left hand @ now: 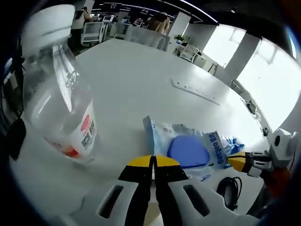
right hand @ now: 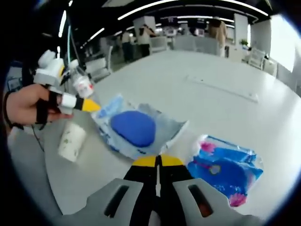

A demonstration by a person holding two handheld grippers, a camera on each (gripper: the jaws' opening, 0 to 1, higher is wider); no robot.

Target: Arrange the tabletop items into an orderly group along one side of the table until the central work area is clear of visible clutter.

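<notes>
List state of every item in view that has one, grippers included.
left gripper: shut, holding nothing
right gripper: shut, holding nothing
clear bottle: capped, upright, near empty
blue-disc packet: lying flat on the table, looks sealed
blue-and-pink packet: flat, crinkled
white roll: lying on its side
black cable: coiled at the table edge

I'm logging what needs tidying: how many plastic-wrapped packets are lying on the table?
2. The packet with the blue oval pad lies just ahead of the right gripper; the blue-and-pink packet lies to its right. Others may be out of view.
</notes>
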